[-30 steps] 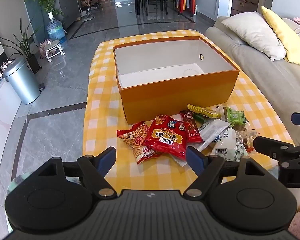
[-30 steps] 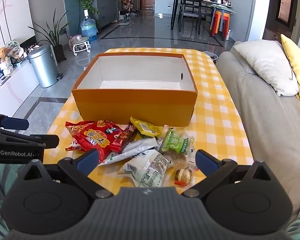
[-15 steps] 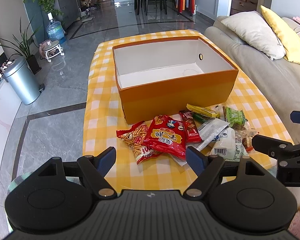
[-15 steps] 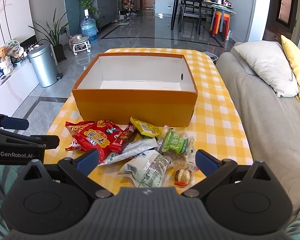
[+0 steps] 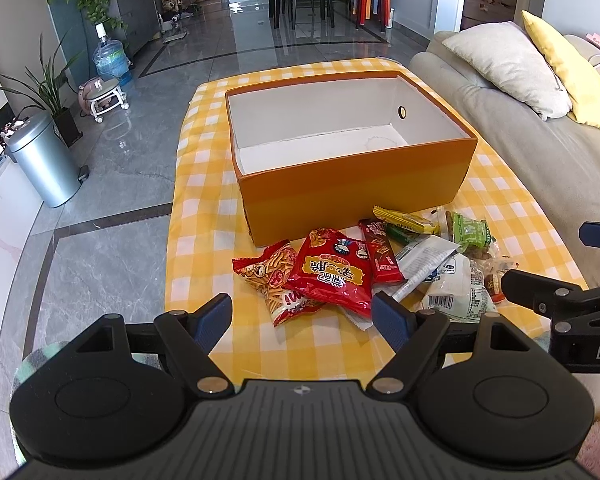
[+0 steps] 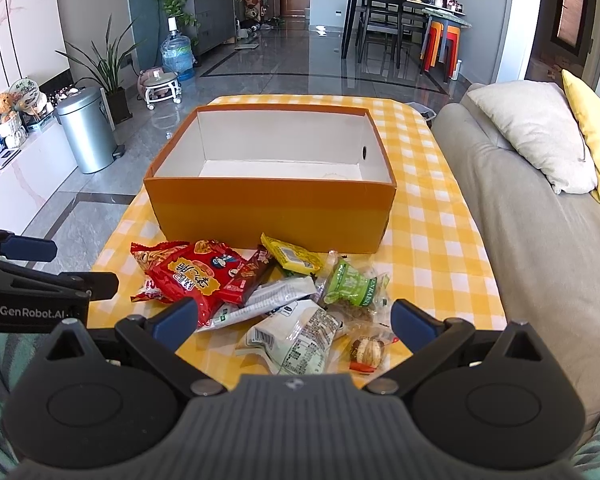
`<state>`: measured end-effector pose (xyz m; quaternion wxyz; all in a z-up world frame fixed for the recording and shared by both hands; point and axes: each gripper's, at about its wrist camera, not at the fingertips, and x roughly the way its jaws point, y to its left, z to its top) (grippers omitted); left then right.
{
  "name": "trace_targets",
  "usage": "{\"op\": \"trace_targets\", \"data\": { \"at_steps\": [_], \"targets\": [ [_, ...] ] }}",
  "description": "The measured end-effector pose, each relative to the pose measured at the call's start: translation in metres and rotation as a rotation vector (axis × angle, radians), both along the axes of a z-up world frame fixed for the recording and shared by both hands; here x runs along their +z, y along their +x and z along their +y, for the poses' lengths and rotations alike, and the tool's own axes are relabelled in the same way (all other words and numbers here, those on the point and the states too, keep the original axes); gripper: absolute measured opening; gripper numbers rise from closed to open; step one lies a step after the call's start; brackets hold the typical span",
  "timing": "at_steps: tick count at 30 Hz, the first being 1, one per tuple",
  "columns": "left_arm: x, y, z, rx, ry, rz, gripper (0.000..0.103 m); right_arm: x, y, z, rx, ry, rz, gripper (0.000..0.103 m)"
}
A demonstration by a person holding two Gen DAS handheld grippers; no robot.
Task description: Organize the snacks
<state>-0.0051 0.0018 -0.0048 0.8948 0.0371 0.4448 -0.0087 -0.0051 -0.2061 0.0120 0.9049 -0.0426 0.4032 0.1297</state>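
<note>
Both tongs, left (image 5: 302, 316) and right (image 6: 294, 318), gape apart, holding nothing. The white packet (image 6: 296, 338) half hides beneath the snack pile at 12 o'clock. The orange box (image 6: 268, 210) floor is partly hidden.

Living room sitting around the yellow checked table

A silver bin (image 5: 46, 160) is standing at the left by a potted plant (image 5: 48, 92), a water bottle (image 6: 176, 54) is resting further back, a grey sofa (image 6: 532, 216) is filling the right side carrying white (image 5: 504, 64) and yellow (image 5: 572, 72) cushions, and dining chairs (image 6: 384, 24) are showing at the top.

Snack packets (image 6: 260, 292) lie heaped on the table (image 6: 440, 248) before the box (image 6: 272, 208).
</note>
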Motion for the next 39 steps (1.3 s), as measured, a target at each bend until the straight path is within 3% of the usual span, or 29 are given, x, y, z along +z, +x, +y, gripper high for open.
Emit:
{"op": "trace_targets", "data": {
  "at_steps": [39],
  "targets": [
    [-0.0001, 0.0000, 0.0000, 0.000, -0.001, 0.003, 0.093, -0.0069, 0.0039, 0.0017, -0.008, 0.001, 0.027, 0.099]
  ]
}}
